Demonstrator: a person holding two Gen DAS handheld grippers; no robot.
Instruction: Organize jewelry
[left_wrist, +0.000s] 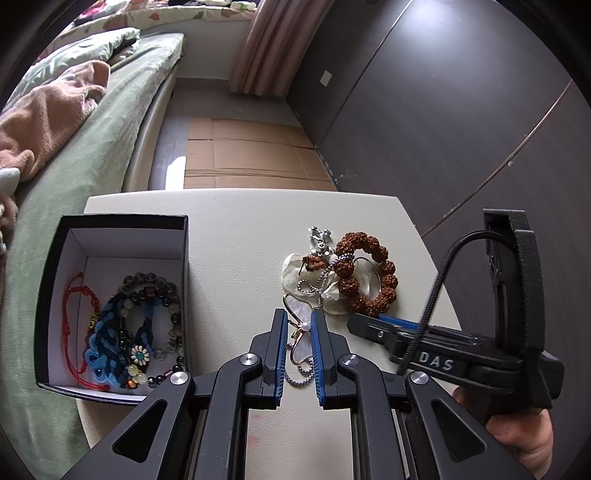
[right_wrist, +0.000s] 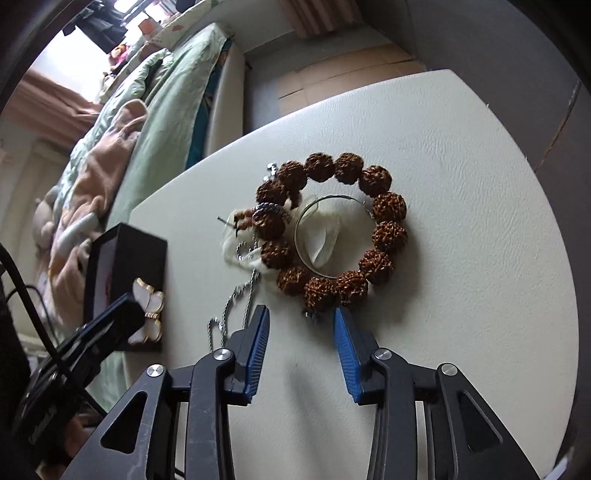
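My left gripper (left_wrist: 298, 321) is shut on a white butterfly pendant (left_wrist: 301, 332) with a gold rim; its silver ball chain (left_wrist: 301, 374) trails down to the table. In the right wrist view the pendant (right_wrist: 147, 312) hangs in the left gripper beside the black box. A black box (left_wrist: 51, 295) at the left holds several bead and cord bracelets (left_wrist: 140, 325). A brown rough-bead bracelet (right_wrist: 332, 229) lies on the white table (right_wrist: 461, 221) over a hoop earring (right_wrist: 325, 236) and pale petals. My right gripper (right_wrist: 301, 317) is open, just short of the brown bracelet.
A silver chain (right_wrist: 236, 299) runs from the pile toward my left finger in the right wrist view. Small silver studs (left_wrist: 319, 234) lie behind the pile. A green bed (left_wrist: 92, 155) flanks the table's left. Cardboard (left_wrist: 247, 155) covers the floor beyond.
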